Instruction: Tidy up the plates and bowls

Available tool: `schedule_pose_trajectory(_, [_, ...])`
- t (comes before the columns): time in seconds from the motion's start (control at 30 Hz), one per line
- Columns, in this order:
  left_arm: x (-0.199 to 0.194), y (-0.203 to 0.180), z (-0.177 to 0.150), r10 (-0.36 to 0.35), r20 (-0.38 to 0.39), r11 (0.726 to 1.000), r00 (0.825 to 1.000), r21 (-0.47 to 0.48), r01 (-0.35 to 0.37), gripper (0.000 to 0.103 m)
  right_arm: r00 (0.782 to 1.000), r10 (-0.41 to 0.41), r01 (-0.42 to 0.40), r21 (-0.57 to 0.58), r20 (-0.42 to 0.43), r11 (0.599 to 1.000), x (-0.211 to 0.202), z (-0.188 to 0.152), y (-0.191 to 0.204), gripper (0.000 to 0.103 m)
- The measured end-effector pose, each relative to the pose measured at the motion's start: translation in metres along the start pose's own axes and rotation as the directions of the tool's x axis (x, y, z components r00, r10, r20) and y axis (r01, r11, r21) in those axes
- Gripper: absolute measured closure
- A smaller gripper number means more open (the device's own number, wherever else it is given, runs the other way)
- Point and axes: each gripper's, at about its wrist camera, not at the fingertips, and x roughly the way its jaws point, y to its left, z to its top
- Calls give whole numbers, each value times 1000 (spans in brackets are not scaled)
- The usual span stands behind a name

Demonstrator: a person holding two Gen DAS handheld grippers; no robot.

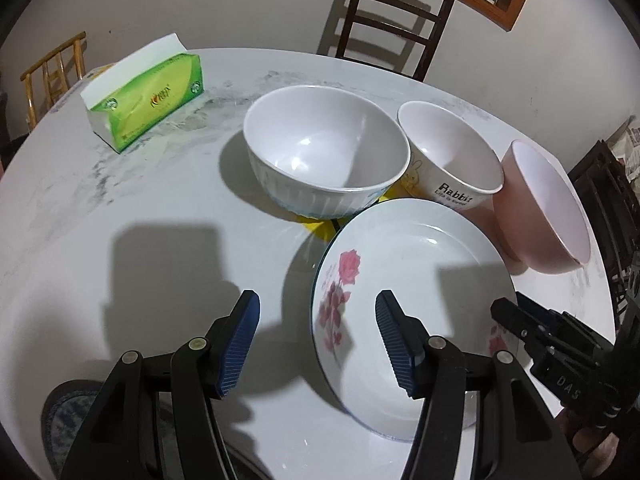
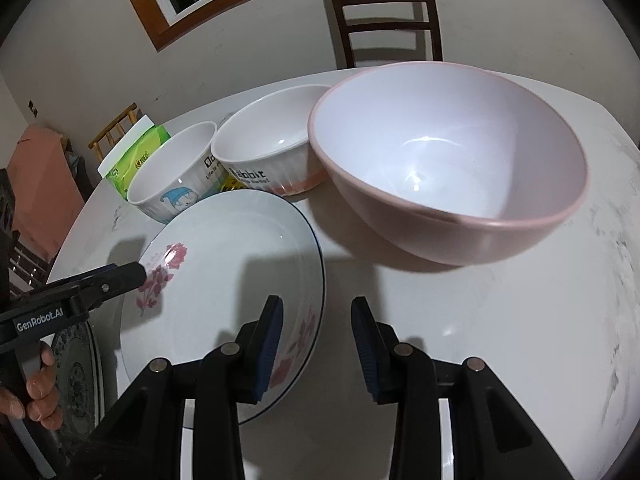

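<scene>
- Left gripper (image 1: 318,338): jaws apart, straddling near-left rim of floral plate (image 1: 412,312), nothing clamped.
- Right gripper (image 2: 316,344): narrower gap over near-right rim, nothing clamped.
- Risk: uneven closure tipping plate into pink bowl (image 2: 448,160), far right.

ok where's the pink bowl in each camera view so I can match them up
Left wrist: the pink bowl sits at the right edge, just right of the Rabbit bowl.
Right wrist: the pink bowl fills the upper centre-right, large and close.
Shared landmark: the rose plate, lower centre in the left view and lower left in the right view, below the bowl in both.
</scene>
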Motion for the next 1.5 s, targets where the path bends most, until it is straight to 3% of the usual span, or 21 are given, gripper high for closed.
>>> schedule_pose_trajectory(0.17, [9, -2, 0, 5, -14, 1000, 1000, 8, -5, 53, 1000, 4, -4, -11, -9, 1000, 8, 1, 1, 72])
schedule_pose_trajectory(0.47, [23, -5, -5, -35, -59, 999, 998, 13, 36, 82, 1000, 23, -23, -30, -10, 999, 13, 4, 6, 86])
schedule_pose_trajectory(1.07, [20, -6, -6, -31, -63, 1000, 998, -2, 30, 86, 999, 2, -2, 17, -33, 1000, 7, -2, 8, 86])
schedule_pose_trajectory(1.5, [-6, -2, -14, -21, -36, 1000, 999, 3, 21, 88, 1000, 6, -6, 7, -18, 1000, -9, -5, 20, 86])
